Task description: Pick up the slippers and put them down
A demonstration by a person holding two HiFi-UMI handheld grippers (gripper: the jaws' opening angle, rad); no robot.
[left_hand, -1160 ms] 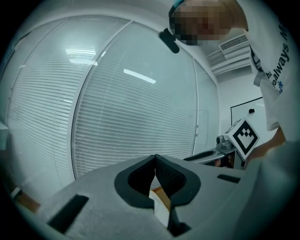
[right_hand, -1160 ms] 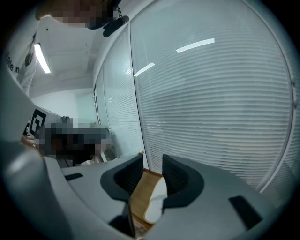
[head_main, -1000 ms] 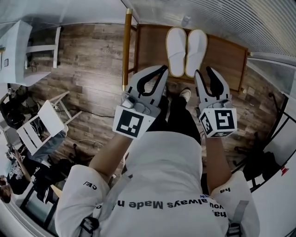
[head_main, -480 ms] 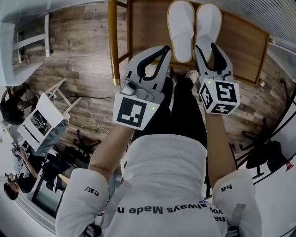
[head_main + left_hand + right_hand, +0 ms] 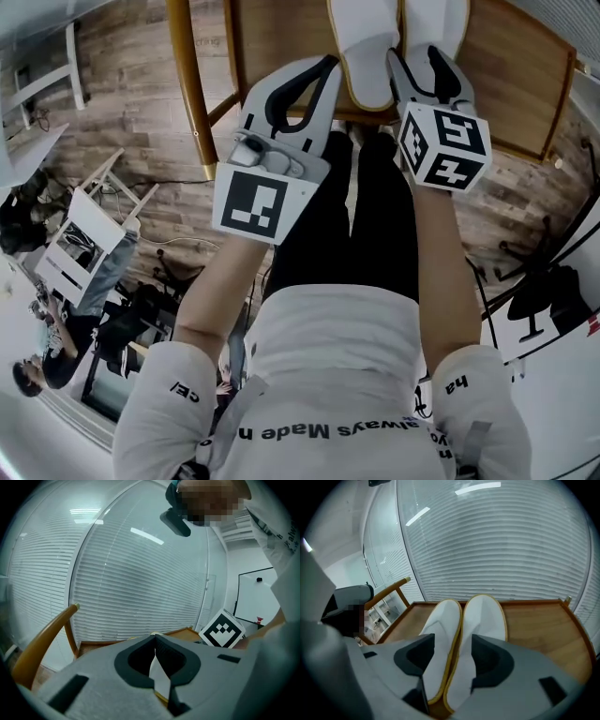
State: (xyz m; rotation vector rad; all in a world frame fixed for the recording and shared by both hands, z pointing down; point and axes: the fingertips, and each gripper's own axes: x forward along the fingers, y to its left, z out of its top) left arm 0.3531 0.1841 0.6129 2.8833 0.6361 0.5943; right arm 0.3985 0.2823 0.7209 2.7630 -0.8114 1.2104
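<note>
Two white slippers with yellow trim lie side by side on a low wooden table (image 5: 539,630): the left slipper (image 5: 443,620) (image 5: 364,52) and the right slipper (image 5: 486,613) (image 5: 433,21). My right gripper (image 5: 453,645) (image 5: 419,67) hangs over their near ends. It is open; its jaws have just been opening, and both slippers show in the gap with no pad touching them. My left gripper (image 5: 154,638) (image 5: 328,66) is shut with its tips together and nothing held, just left of the left slipper. A strip of white slipper (image 5: 157,677) shows below its tips.
A curved wooden chair rail (image 5: 187,89) (image 5: 42,641) stands at the table's left edge. White slatted blinds (image 5: 501,550) close off the space behind the table. On the wood floor are a white chair (image 5: 89,234) at left and a black stand (image 5: 534,309) at right.
Both grippers have come down toward the slippers, which now sit at the top edge of the head view. The right jaws have spread wider.
</note>
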